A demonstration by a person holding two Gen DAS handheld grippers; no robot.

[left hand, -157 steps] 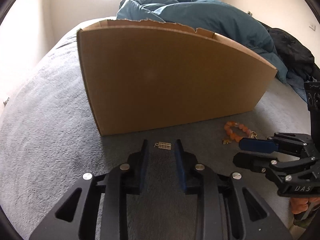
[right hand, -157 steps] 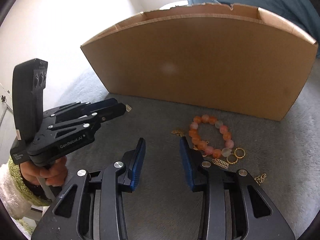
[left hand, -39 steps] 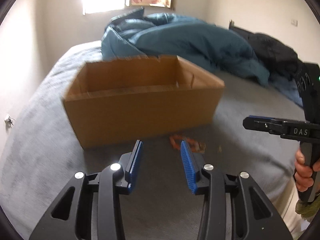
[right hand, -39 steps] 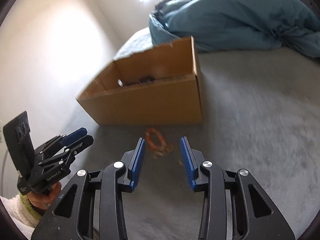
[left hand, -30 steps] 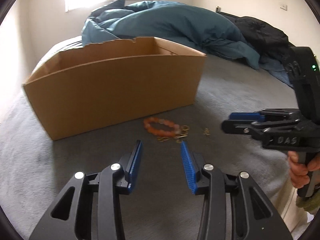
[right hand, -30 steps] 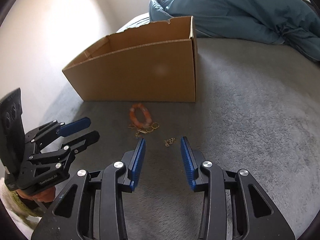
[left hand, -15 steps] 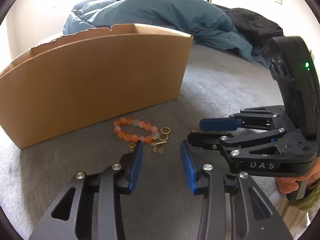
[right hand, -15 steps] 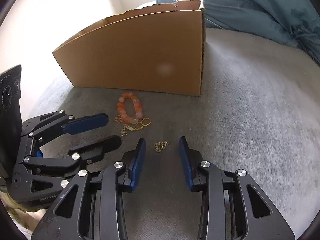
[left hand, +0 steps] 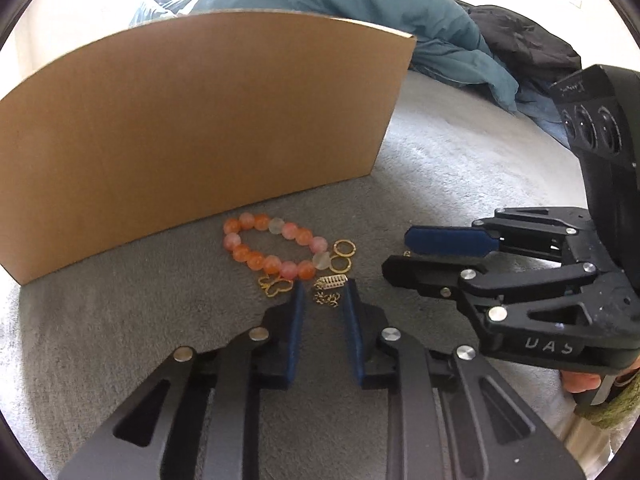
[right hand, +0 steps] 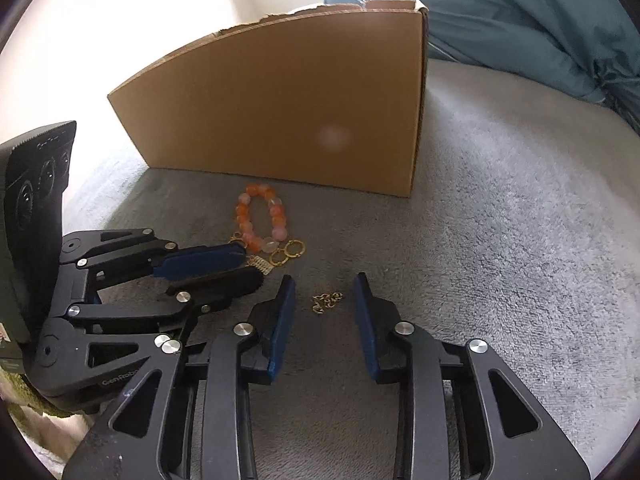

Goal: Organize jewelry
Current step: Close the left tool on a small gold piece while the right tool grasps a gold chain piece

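1. The cardboard box (left hand: 200, 128) stands on the grey blanket (left hand: 460, 168), its near wall rising directly behind the jewelry. That leaves a narrow strip of blanket between box and grippers, while the blanket to the right of the box corner lies open and wide.
2. The orange bead bracelet (left hand: 272, 248) lies just in front of the box wall. Two gold rings (left hand: 343, 256) sit at its right end, a gold butterfly charm (left hand: 275, 286) just below it, and a small gold comb-shaped piece (left hand: 331, 281) beside the charm.
3. The left gripper (left hand: 322, 300) has its jaws apart, low over the blanket, with a small gold ornament (left hand: 327, 298) lying between the blue fingertips, untouched.
4. The right gripper (right hand: 325, 286) is also spread wide; a short gold chain (right hand: 326, 302) lies between its fingers, not gripped.
5. Compared with half a second ago, both grippers have come closer and lower. The left jaws now bracket the ornament, and the box wall fills more of the left view.
6. Only the right wrist view shows the chain and the torn top rim of the box. Only the left wrist view shows the butterfly charm clearly. In the right view the left gripper (right hand: 244, 264) partly covers that cluster.
7. A teal duvet (right hand: 520, 20) is heaped behind the box.
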